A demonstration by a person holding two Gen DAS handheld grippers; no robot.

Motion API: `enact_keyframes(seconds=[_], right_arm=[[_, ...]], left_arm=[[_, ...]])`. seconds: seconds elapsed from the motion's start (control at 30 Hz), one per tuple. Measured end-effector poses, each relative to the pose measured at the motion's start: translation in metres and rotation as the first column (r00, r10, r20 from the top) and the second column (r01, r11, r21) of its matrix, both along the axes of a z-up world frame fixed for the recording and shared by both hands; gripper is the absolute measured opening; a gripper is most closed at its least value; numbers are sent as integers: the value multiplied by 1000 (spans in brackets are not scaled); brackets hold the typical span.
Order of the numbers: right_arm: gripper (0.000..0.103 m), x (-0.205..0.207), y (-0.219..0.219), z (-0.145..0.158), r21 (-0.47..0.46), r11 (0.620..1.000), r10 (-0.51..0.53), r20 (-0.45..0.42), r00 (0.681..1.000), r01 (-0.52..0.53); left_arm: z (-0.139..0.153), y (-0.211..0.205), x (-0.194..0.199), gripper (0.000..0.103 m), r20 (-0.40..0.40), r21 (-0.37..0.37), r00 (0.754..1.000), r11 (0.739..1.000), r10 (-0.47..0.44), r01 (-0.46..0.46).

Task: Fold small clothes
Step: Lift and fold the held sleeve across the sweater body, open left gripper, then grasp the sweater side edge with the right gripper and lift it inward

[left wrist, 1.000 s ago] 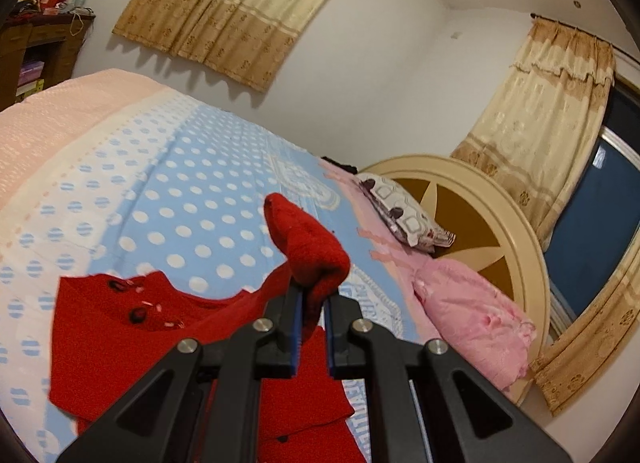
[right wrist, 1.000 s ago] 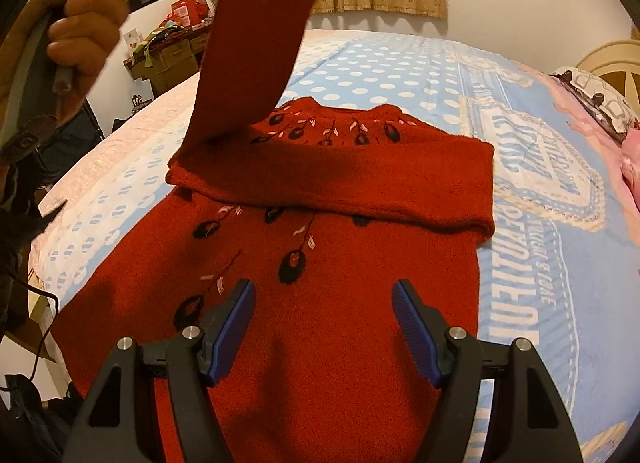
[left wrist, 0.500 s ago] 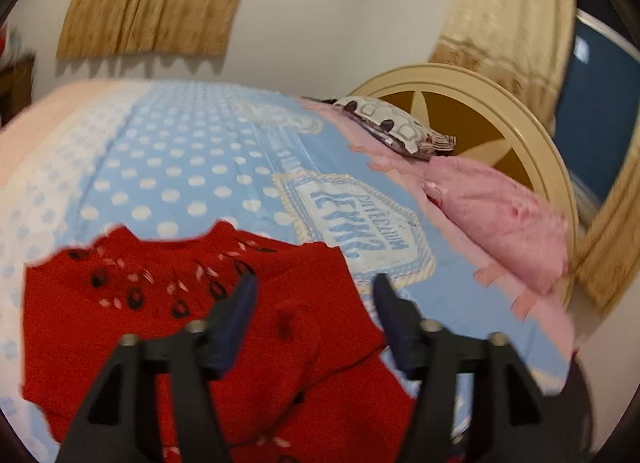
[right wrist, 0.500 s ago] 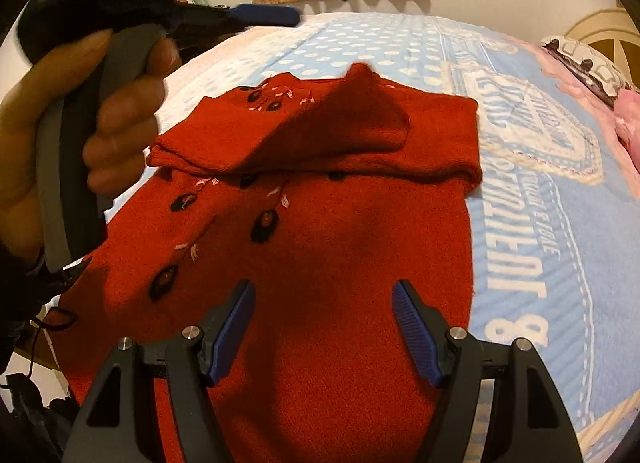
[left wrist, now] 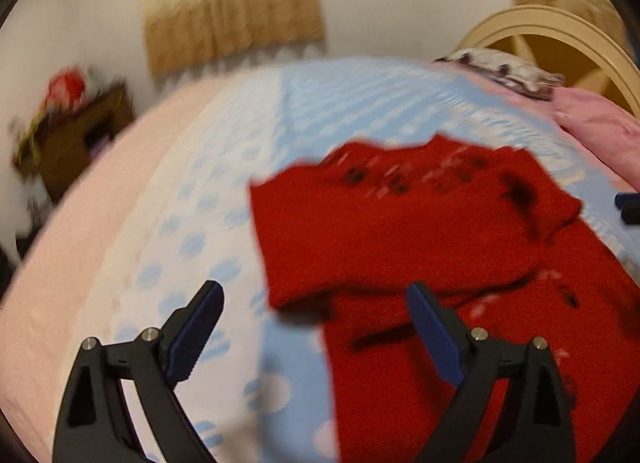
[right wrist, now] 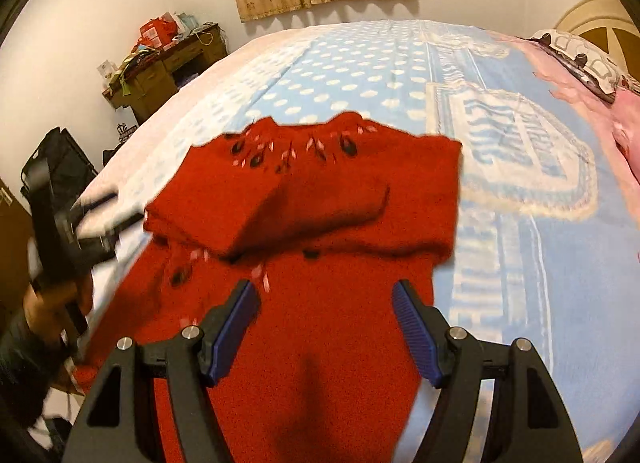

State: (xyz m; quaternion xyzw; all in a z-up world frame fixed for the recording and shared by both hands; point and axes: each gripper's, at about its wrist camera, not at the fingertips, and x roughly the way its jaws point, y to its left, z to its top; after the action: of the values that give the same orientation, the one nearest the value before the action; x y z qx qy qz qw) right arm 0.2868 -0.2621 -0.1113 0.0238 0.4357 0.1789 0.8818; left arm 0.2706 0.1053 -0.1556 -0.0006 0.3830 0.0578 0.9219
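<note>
A small red knit sweater (right wrist: pixel 320 303) with dark flower marks lies flat on the blue dotted bedspread (right wrist: pixel 360 63), both sleeves folded across its chest. In the blurred left wrist view the sweater (left wrist: pixel 400 231) lies ahead and to the right. My left gripper (left wrist: pixel 314 317) is open and empty, above the sweater's left edge. It also shows at the left of the right wrist view (right wrist: pixel 96 219), held in a hand. My right gripper (right wrist: pixel 326 305) is open and empty above the sweater's lower body.
Pink pillows (left wrist: pixel 600 131) and a patterned cushion (right wrist: pixel 584 59) lie at the round headboard (left wrist: pixel 560 43) on the right. A cluttered wooden desk (right wrist: pixel 160 63) stands by the far wall. A dark chair or bag (right wrist: pixel 56 167) stands left of the bed.
My left gripper let go of the left sleeve, which now lies folded across the chest, and swung left and down to the sweater's left side. The right gripper stayed open over the lower body.
</note>
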Motion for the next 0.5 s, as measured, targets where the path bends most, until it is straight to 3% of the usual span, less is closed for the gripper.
enact_keyframes(seconds=[0.17,0.27,0.3,0.4,0.5], right_arm=[[72,47,39,11,-25,999,-23,-32,999,22],[72,67,62,5,-50,998,-32,-55,998,29],[72,73,72,-1,-83,996,-35,-65,997,30],[72,87,90,-18,-194,980,-51,-77,996,35],[70,96,90,-36,-258,963,-101,-92,991,74]], left_arm=[[-19,17,13,95,-72,-128,997,991,38,-47],[-20,18,11,96,-55,-122,997,991,51,-58],[-24,20,15,96,-65,-104,996,992,62,-69],[-36,35,18,99,-105,-168,991,981,77,-94],[-40,39,17,103,-107,-186,991,977,86,-105]])
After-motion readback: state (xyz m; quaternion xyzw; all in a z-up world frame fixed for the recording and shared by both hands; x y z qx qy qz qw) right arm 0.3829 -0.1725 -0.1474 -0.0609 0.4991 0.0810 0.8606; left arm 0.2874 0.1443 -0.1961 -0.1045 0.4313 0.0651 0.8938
